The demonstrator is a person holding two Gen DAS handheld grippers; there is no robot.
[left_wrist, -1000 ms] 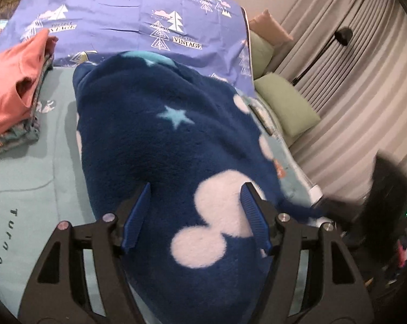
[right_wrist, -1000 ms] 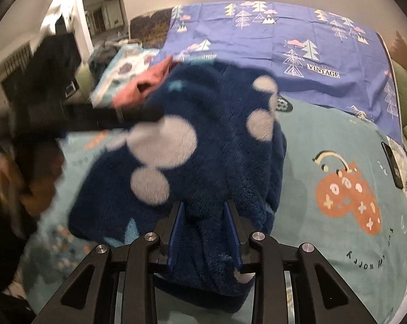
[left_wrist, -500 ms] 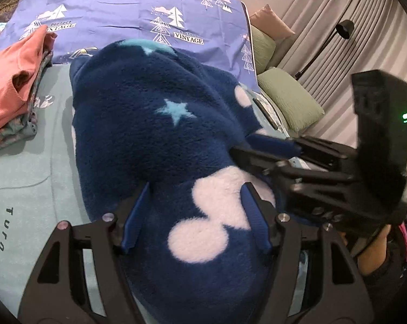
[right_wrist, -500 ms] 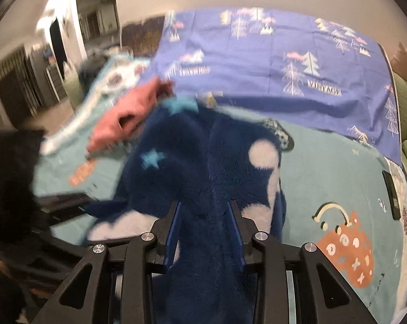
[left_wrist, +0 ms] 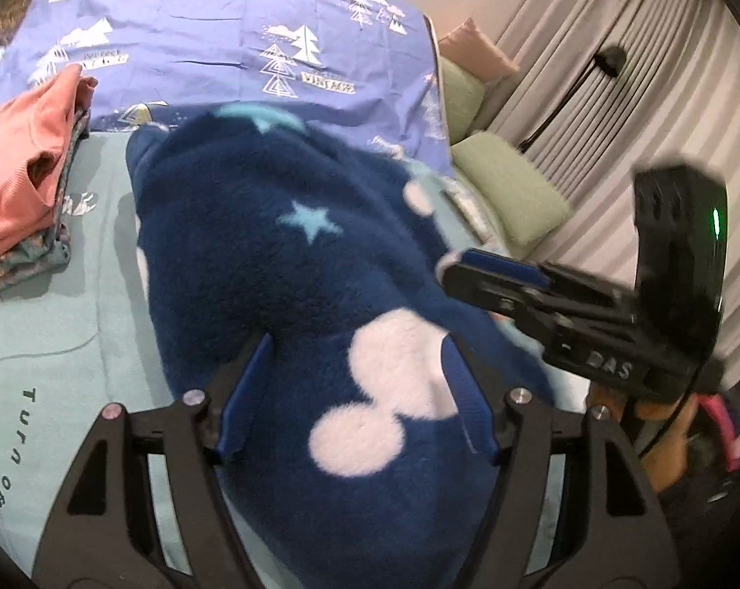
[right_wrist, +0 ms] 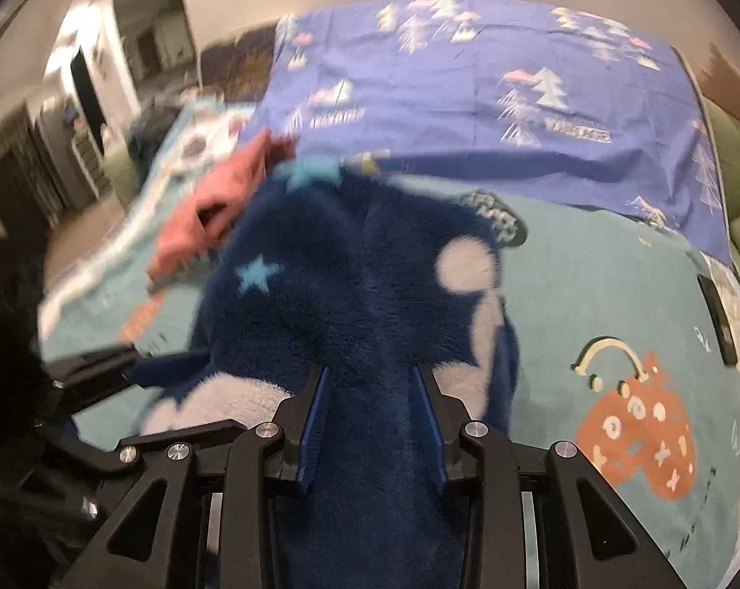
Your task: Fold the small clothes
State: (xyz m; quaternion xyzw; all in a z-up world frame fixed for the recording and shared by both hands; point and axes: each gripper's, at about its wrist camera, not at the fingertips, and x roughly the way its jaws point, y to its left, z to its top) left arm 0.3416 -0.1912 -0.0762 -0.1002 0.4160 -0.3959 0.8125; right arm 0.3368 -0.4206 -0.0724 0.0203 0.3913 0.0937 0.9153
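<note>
1. Left wrist view.
   - Risk: bulky navy fleece garment (left_wrist: 281, 265) bunching or slipping sideways out of a wide grip; thick pile gives the pads little bite.
   - Risk: collision with right gripper (left_wrist: 473, 270), crossing in from the right, just beside the garment's right edge.
   - Left gripper (left_wrist: 355, 392): jaws set wide, spanning a thick fold at the white blob print; pads apparently pressing into the pile on both sides.
   - Garment position: on the teal bedsheet (left_wrist: 45, 343), running from between the jaws toward the far purple tree-print sheet (left_wrist: 222, 29); stack of folded clothes (left_wrist: 21, 181) at far left, near but apart.

2. Right wrist view.
   - Risk: blurred frame, so exact pad contact uncertain; uneven pull likely to skew the fold.
   - Right gripper (right_wrist: 370, 422): jaws narrow, clamped on a ridge of fleece garment (right_wrist: 360, 265).
   - Garment position: between the jaws and extending far; left gripper (right_wrist: 139, 368) low at the left.
</note>
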